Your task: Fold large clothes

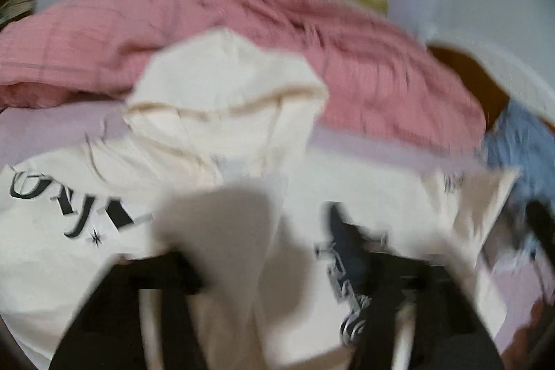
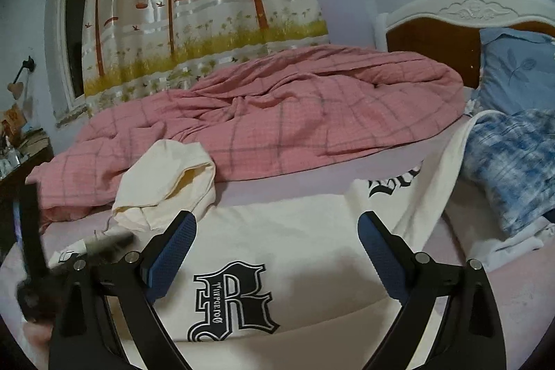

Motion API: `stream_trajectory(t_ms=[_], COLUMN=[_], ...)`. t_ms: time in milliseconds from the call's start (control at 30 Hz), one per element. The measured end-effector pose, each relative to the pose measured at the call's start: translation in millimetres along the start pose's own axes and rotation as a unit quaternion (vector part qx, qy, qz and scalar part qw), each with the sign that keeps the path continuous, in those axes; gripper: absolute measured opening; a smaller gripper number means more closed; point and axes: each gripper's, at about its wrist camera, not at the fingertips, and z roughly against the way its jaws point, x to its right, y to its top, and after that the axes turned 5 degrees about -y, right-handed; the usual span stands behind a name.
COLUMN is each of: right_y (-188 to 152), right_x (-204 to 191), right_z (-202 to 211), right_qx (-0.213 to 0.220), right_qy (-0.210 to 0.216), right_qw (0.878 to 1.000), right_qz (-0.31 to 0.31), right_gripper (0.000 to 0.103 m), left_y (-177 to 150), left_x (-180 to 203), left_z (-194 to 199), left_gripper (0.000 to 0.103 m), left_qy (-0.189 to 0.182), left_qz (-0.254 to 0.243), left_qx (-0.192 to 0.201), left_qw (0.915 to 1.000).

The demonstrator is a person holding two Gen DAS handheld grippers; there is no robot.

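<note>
Right wrist view: cream hoodie lies lengthwise, hood pointing away, between wide, empty right tongs.

The bed, covered by a pale lilac sheet, has a white carved headboard with a brown panel at its far right end. A crumpled pink checked quilt lies along the far side of the sheet, a blue pillow leans at the headboard, and a blue-and-white patterned cloth is bunched just in front of that pillow. A cream hoodie with black lettering is spread over the near part of the sheet, its hood resting against the near edge of the quilt.
</note>
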Motion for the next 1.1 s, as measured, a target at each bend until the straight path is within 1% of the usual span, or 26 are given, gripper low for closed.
stream_trajectory(t_ms=[33,100,133,167,233,267,333,367,400,433,500,533,600,633,667,733,767,800,833,867,933,967,1000,1033,1067,1100], right_y=[-1,-3,-4,-5,-6,-7,-9,-10,-11,-13,-19,-21,-29,-32,-35,-43,-47,-51,-56,-62,-77,-87,-96,-103,-107,-109], right_x=[-2,-3,-3,-4,-6,-8,-15,-20,-27,-33,-49,-56,-78,-88,-100,-128,-146,-165,-186,-205,-235,-247,-251,-254,-256,-256], right_z=[-2,-6,-8,-10,-12,-12,-10,-8,-7,-5,-3,-2,-2,-4,-11,-21,-22,-22,-21,-23,-35,-48,-59,-66,-71,-74], right_qx=[-0.002,-0.007,-0.011,-0.018,-0.025,-0.026,-0.026,-0.026,-0.027,-0.028,-0.039,-0.044,-0.066,-0.087,-0.124,-0.180,-0.190,-0.192,-0.194,-0.198,-0.228,-0.252,-0.265,-0.266,-0.255,-0.249], right_qy=[0.000,0.002,0.005,0.013,0.022,0.025,0.031,0.037,0.044,0.052,0.074,0.081,0.112,0.133,0.162,0.210,0.209,0.201,0.193,0.187,0.176,0.162,0.140,0.110,0.081,0.066], right_qw=[1.000,1.000,1.000,1.000,0.999,0.999,0.999,0.999,0.998,0.998,0.995,0.993,0.986,0.982,0.975,0.958,0.955,0.953,0.950,0.946,0.933,0.926,0.922,0.922,0.923,0.924], right_qz=[0.005,0.007,0.005,0.002,-0.001,0.000,0.009,0.016,0.024,0.034,0.061,0.072,0.100,0.099,0.085,0.076,0.096,0.121,0.152,0.179,0.214,0.229,0.244,0.261,0.275,0.282], right_gripper=[0.096,0.096,0.096,0.096,0.096,0.096,0.096,0.096,0.096,0.096,0.096,0.096,0.096,0.096,0.096,0.092,0.092,0.092,0.092,0.092,0.092,0.091,0.088,0.086,0.084,0.081], left_y=[-4,-15,-20,-25,-31,-32,-32,-29,-26,-22,-16,-16,-15,-17,-21,-31,-36,-40,-44,-46,-45,-45,-46,-45,-45,-45], left_x=[3,8,8,5,-6,-14,-36,-49,-59,-73,-103,-121,-159,-180,-199,-234,-248,-263,-273,-278,-277,-274,-272,-269,-267,-267], left_z=[4,21,35,46,75,86,113,124,132,138,145,149,145,137,130,111,101,92,89,90,89,85,81,80,80,81], left_gripper=[0.068,0.078,0.084,0.087,0.093,0.095,0.096,0.096,0.096,0.096,0.095,0.095,0.095,0.092,0.086,0.081,0.074,0.070,0.067,0.067,0.067,0.067,0.066,0.066,0.066,0.066], left_qy=[0.001,0.001,0.009,0.014,0.009,0.004,0.000,0.014,0.039,0.081,0.161,0.182,0.192,0.205,0.216,0.224,0.228,0.215,0.202,0.198,0.203,0.214,0.227,0.237,0.242,0.242], left_qz=[-0.018,-0.059,-0.076,-0.084,-0.086,-0.078,-0.054,-0.043,-0.038,-0.033,-0.016,-0.005,0.019,0.036,0.052,0.090,0.117,0.150,0.172,0.186,0.183,0.174,0.165,0.157,0.154,0.156], left_qx=[-0.004,-0.011,-0.014,-0.012,-0.002,0.005,0.035,0.054,0.068,0.078,0.088,0.097,0.089,0.077,0.072,0.052,0.033,0.007,-0.002,0.001,0.001,-0.006,-0.012,-0.015,-0.015,-0.014], left_qw=[0.9998,0.9982,0.9970,0.9963,0.9963,0.9969,0.9980,0.9975,0.9962,0.9932,0.9829,0.9785,0.9771,0.9751,0.9725,0.9689,0.9660,0.9649,0.9642,0.9625,0.9620,0.9611,0.9598,0.9585,0.9577,0.9575])
